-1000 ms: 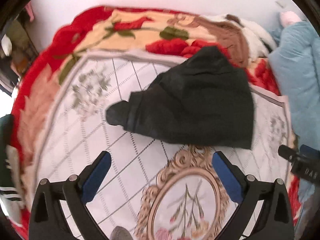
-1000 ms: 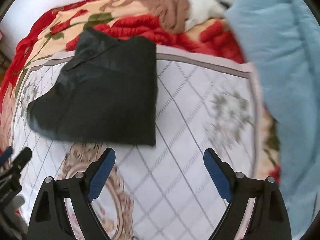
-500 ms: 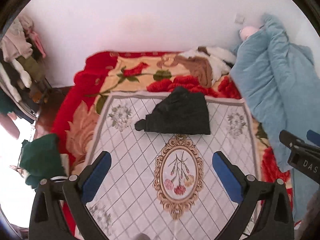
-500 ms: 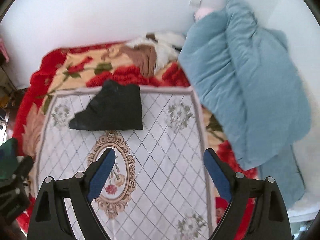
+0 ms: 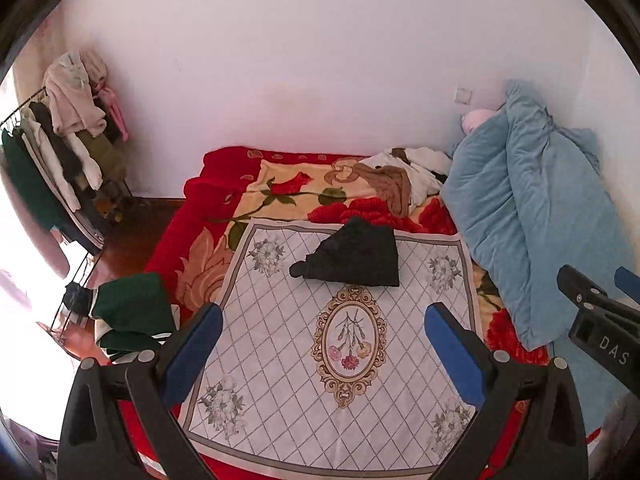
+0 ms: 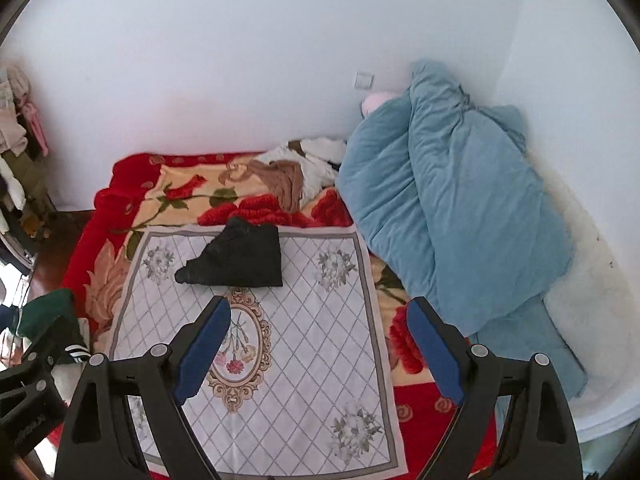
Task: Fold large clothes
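A red floral blanket [image 5: 208,248] covers the bed, a blue duvet [image 5: 532,216] heaped along its right side. On the white patterned cloth [image 5: 304,360] the folded black garment [image 5: 356,256] lies at the far edge. Both the left gripper [image 5: 324,354] and right gripper [image 6: 320,344] hang well back, fingers spread, holding nothing.

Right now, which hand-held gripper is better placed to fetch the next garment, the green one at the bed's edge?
Probably left. The green garment lies just beside the left hand-held gripper, which is open and empty; the right hand-held gripper faces the bed's middle.
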Motion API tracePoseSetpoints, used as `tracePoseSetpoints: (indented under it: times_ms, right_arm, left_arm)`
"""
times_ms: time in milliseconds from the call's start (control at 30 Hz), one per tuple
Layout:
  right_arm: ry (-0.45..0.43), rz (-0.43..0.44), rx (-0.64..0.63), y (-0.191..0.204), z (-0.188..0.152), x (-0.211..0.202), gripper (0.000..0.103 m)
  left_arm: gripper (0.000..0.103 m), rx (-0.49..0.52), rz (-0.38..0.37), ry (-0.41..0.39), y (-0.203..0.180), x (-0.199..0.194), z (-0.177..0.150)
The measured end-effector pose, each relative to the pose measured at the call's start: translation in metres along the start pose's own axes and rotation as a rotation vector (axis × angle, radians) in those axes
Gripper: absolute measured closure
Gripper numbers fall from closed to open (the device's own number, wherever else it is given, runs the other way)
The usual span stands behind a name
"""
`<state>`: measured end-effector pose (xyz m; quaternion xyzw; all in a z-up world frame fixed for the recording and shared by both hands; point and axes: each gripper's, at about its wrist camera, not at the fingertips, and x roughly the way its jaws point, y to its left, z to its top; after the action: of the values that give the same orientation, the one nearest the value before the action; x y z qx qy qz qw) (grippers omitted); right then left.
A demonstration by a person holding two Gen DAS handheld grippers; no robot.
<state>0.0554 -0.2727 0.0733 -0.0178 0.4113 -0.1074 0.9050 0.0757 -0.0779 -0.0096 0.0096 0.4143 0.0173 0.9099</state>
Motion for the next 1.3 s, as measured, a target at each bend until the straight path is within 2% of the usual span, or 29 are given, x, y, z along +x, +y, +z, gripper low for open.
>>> tracePoseSetpoints:
  times_ms: [133, 533, 1300]
  right_arm:
    - [-0.023, 0.016, -0.001, -0.003, -0.006, -0.032, 0.012]
    - [-0.07, 0.033, -0.012, -0.002, -0.013, -0.08, 0.012]
    - [-0.109, 0.075, -0.026, -0.007, -0.015, -0.103, 0.011]
  left_arm:
    - [0.0, -0.007, -0.001, -0.022, 0.003, -0.019, -0.004]
    - [0.0, -0.018, -0.02, -0.074, 0.007, -0.059, -0.011]
    - [0.0, -0.021, -0.018, -0.108, 0.01, -0.078, -0.016]
